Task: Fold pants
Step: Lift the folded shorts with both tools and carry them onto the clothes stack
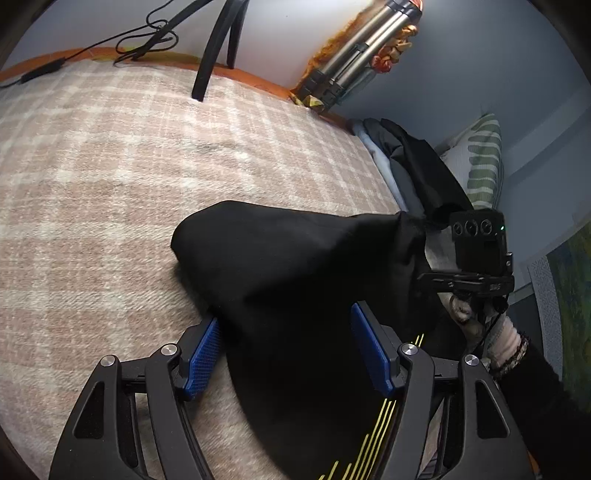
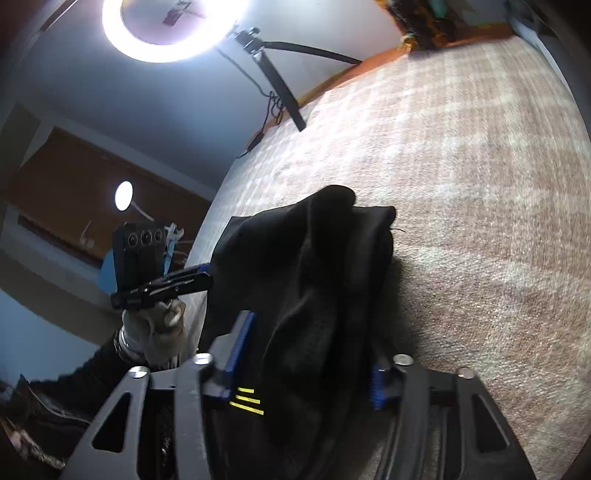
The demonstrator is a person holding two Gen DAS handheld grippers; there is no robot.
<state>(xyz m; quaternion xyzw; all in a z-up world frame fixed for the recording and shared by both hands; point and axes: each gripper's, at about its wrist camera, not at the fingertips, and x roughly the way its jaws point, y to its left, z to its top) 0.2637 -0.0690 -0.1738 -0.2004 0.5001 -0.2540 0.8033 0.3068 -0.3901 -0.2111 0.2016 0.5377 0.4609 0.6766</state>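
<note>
Black pants (image 1: 295, 266) with thin yellow stripes lie bunched on a plaid pink-beige blanket (image 1: 110, 184). In the left wrist view my left gripper (image 1: 284, 354) is open, its blue pads either side of the cloth, not pinching it. The right gripper's body (image 1: 476, 251) shows at the right, behind the raised fabric. In the right wrist view the pants (image 2: 314, 295) hang bunched between the jaws of my right gripper (image 2: 306, 358), which stand wide with cloth draped over them. The left gripper (image 2: 162, 280) is at the left, by the pants' edge.
A tripod's black legs (image 1: 214, 48) and cable stand at the blanket's far edge. A second tripod (image 1: 354, 55) lies by the wall. Dark clothes (image 1: 413, 162) and a striped pillow (image 1: 480, 162) are at the right. A ring light (image 2: 166, 29) shines above.
</note>
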